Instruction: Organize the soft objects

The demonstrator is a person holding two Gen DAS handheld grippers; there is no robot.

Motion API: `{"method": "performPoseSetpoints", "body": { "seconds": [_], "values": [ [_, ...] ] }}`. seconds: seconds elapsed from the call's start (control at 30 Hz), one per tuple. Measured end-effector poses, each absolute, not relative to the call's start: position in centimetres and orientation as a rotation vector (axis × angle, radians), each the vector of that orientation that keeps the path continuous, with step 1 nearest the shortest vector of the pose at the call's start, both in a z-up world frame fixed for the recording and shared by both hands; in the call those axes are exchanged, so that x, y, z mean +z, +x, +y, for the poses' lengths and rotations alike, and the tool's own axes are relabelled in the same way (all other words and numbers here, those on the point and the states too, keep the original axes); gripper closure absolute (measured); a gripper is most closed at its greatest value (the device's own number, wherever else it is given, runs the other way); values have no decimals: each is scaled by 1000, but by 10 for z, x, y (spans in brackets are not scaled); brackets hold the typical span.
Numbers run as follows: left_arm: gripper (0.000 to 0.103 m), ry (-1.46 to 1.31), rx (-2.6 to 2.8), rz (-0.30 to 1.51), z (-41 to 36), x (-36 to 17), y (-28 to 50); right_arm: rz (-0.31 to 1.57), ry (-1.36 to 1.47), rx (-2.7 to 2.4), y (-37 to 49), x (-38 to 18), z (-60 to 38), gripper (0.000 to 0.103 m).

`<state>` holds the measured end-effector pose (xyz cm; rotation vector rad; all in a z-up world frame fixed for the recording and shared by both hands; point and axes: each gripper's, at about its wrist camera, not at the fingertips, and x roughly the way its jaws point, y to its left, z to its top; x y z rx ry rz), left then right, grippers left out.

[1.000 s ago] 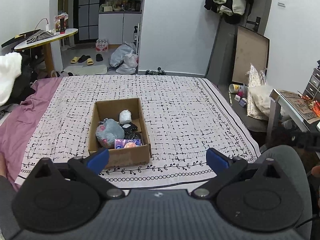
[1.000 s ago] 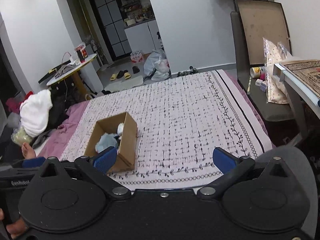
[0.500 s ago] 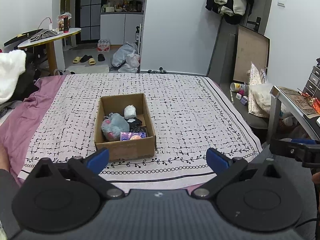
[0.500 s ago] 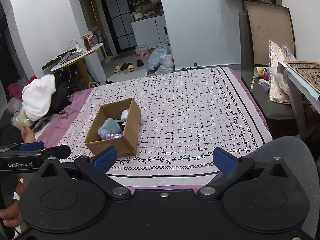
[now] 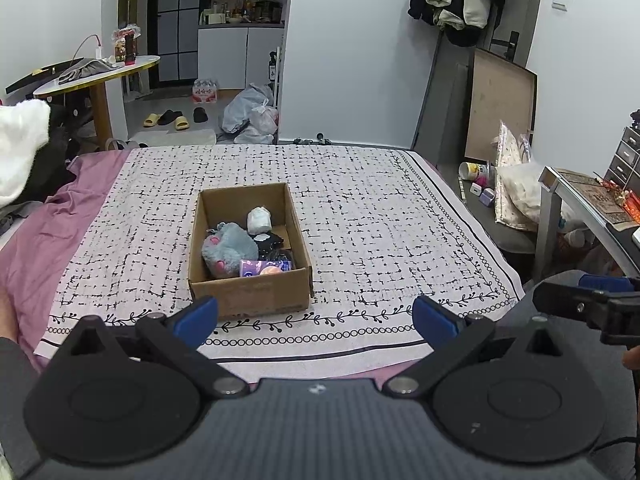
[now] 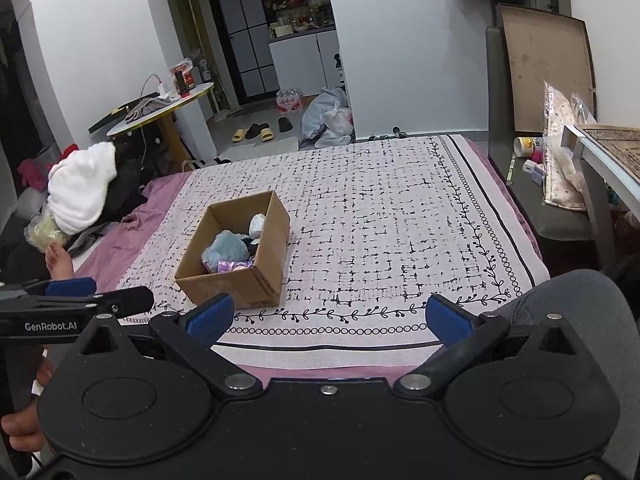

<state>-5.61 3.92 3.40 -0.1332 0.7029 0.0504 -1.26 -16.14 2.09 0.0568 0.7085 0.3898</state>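
Sitting on the patterned bedspread (image 5: 360, 220), the box (image 5: 250, 296) holds a grey plush (image 5: 230, 246), a white roll (image 5: 259, 220), something black and a purple packet (image 5: 256, 267), all inside its walls. Over the last second both views have pulled back and squared up on it, so nothing soft remains loose on the spread and the sorting looks nearly done; its long axis runs away from the left gripper (image 5: 316, 316), open top upward. The left gripper and right gripper (image 6: 328, 314) both hang empty, fingers spread wide.

Left gripper (image 5: 316, 316): black linkage arms, blue pads, silver pivot screws, ribbed grey body. Right gripper (image 6: 328, 316): identical black construction. White "GenRobot.AI" marking on one side. Person wears grey trousers (image 6: 576, 300).
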Motion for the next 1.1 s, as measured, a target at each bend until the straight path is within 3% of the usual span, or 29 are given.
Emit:
{"method": "performPoseSetpoints", "body": {
  "seconds": [1.1],
  "values": [
    [1, -121, 50, 717, 40, 27, -55, 705, 49, 382, -16, 20, -159, 0]
  ]
}}
